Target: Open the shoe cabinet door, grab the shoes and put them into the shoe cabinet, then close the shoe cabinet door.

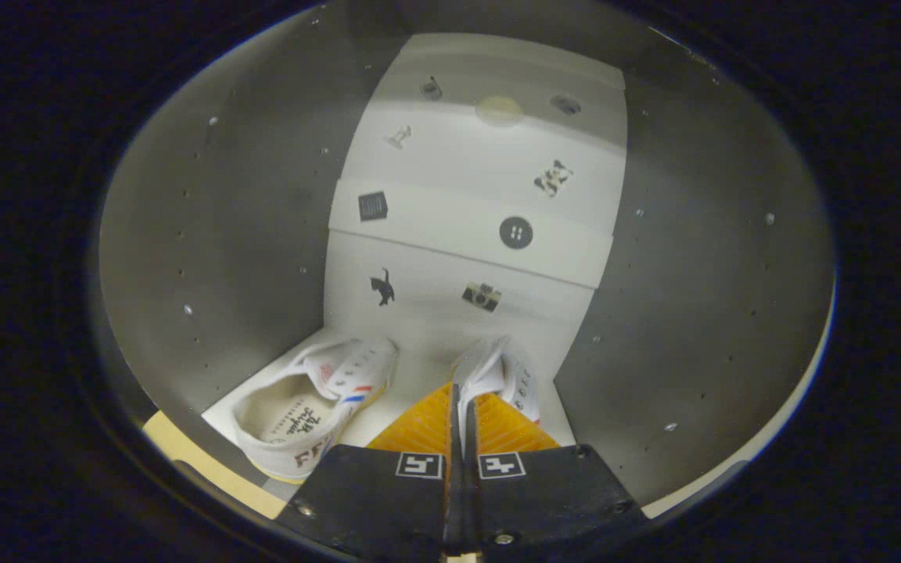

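The gripper is clenched on the heel edge of the right shoe, inside the shoe cabinet. The shoe's long axis runs straight ahead toward the back wall. The left shoe lies beside it.

Gripper: two-finger hand-held unit. Each finger sits on a broad, flat, matte mount, the two mounts meeting along a narrow central seam. One small square white-bordered fiducial marker on each mount, beside the seam. Inner finger faces ribbed with fine diagonal grooves, tapering to a point. Round screw heads at the mounts' outer corners and lower edge.
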`<state>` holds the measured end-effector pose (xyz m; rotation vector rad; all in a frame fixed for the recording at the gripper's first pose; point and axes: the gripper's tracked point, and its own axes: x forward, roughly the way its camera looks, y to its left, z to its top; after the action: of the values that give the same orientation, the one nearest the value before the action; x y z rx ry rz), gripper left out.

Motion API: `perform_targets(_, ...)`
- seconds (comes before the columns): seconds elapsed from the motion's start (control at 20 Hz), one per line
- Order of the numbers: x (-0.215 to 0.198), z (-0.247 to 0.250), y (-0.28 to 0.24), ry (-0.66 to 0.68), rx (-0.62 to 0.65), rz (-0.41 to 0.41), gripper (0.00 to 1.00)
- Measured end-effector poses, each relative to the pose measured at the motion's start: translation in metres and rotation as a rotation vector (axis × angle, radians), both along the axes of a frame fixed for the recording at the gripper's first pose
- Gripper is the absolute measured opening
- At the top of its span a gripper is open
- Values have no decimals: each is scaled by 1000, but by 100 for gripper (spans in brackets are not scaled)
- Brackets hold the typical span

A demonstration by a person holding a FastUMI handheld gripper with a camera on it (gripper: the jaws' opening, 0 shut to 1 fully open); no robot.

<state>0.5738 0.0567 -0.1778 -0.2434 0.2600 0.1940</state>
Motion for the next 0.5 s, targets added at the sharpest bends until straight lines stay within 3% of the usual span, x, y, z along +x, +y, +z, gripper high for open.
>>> perform_targets(0.15,-3,-21,17,55,44,39,4)
perform_targets(0.5,0,-25,20,67,40,25,5)
